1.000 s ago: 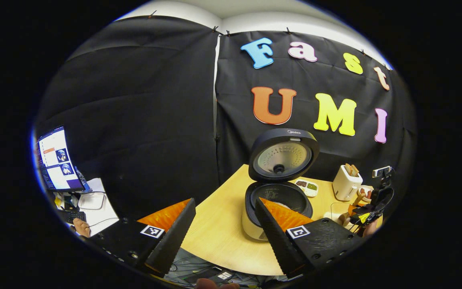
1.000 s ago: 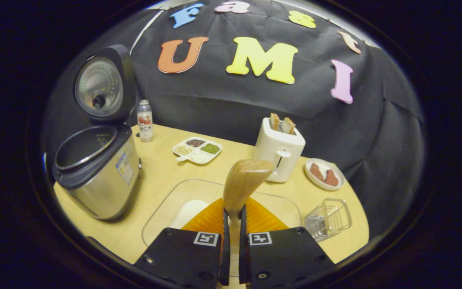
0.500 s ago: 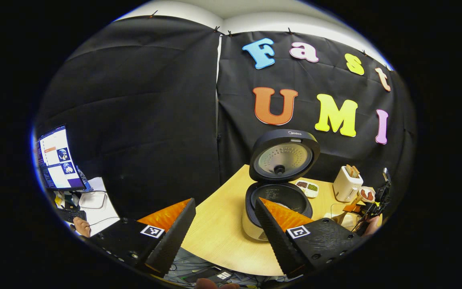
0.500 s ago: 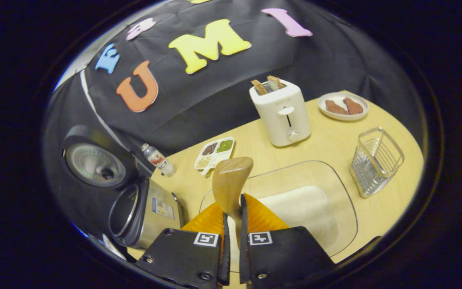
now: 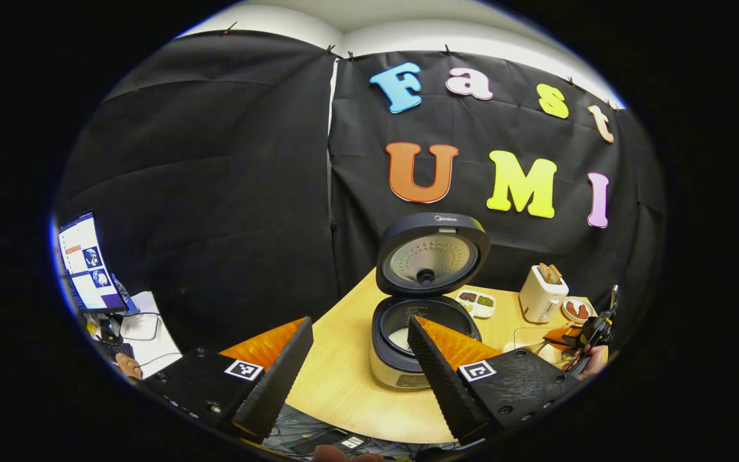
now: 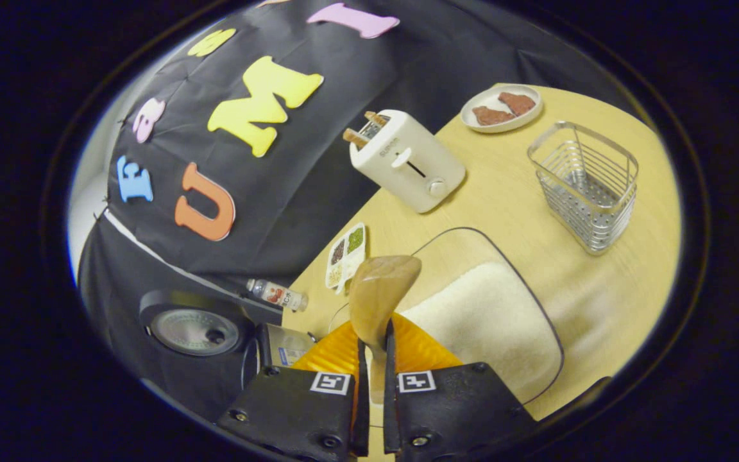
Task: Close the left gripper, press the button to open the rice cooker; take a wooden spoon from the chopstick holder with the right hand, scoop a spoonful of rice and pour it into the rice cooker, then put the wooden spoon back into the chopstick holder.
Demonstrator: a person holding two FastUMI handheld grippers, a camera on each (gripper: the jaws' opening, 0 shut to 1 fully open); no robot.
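We hold the wooden spoon [image 6: 379,295] in the right gripper [image 6: 371,359], whose two fingers press on its handle; the bowl of the spoon points forward, its long axis along the fingers. Just to its right lies the rice [image 6: 488,324] in the clear tray [image 6: 466,239], so we judge the next move is a dip to that side. The rice cooker [image 5: 424,301] stands open, away on the left. The left gripper [image 5: 356,359] is wide open and holds nothing.
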